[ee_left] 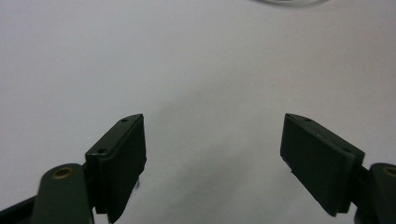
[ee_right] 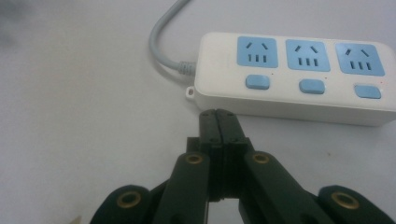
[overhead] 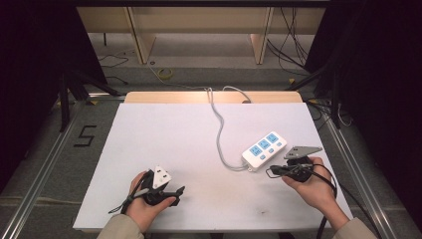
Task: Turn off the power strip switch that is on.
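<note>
Pointing its closed, empty jaws at the power strip [ee_right: 299,74], the right claw [ee_right: 218,114] hovers just short of the strip's near side, close to the end where the grey cord [ee_right: 161,39] enters. The strip lies on the white desk [overhead: 164,139], right of centre, blue sockets and switches facing up. The left claw [ee_left: 212,154] rests wide open and empty over bare desk, well apart. This looks like the approach to pressing a switch: the next move calls for lifting the closed tip over the nearest blue button [ee_right: 257,82].
</note>
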Demonstrator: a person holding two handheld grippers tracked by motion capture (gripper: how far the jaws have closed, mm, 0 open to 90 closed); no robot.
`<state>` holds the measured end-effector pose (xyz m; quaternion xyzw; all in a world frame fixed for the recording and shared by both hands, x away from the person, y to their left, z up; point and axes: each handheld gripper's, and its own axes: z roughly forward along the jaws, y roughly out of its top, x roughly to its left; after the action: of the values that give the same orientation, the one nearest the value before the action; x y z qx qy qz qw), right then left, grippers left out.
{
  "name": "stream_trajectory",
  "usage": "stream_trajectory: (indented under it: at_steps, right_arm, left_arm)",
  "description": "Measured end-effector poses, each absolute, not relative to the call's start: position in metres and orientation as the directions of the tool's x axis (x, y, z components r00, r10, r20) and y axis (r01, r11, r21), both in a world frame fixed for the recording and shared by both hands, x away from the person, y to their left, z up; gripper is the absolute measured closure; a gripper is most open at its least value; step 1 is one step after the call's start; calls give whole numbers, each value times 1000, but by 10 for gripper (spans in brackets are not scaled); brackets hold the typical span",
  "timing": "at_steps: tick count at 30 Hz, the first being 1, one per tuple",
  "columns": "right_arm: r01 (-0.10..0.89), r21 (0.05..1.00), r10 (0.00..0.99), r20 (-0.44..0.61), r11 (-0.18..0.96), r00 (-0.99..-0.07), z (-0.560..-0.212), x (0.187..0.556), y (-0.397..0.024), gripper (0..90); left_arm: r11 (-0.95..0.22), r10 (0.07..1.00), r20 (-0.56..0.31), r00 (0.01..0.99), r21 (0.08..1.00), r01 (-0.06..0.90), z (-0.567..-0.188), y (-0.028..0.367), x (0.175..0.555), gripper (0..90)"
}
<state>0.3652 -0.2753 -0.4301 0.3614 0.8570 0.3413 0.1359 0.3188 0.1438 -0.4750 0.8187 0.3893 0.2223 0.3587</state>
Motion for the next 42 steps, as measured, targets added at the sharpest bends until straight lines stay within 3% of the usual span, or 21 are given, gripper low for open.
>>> stream_trajectory:
  at_steps: [42]
  right_arm:
    - [564,655,753,-9,502,-658,-421,394,-288,900]
  left_arm:
    - [-437,800,87,594,763,477,-475,144,319,226]
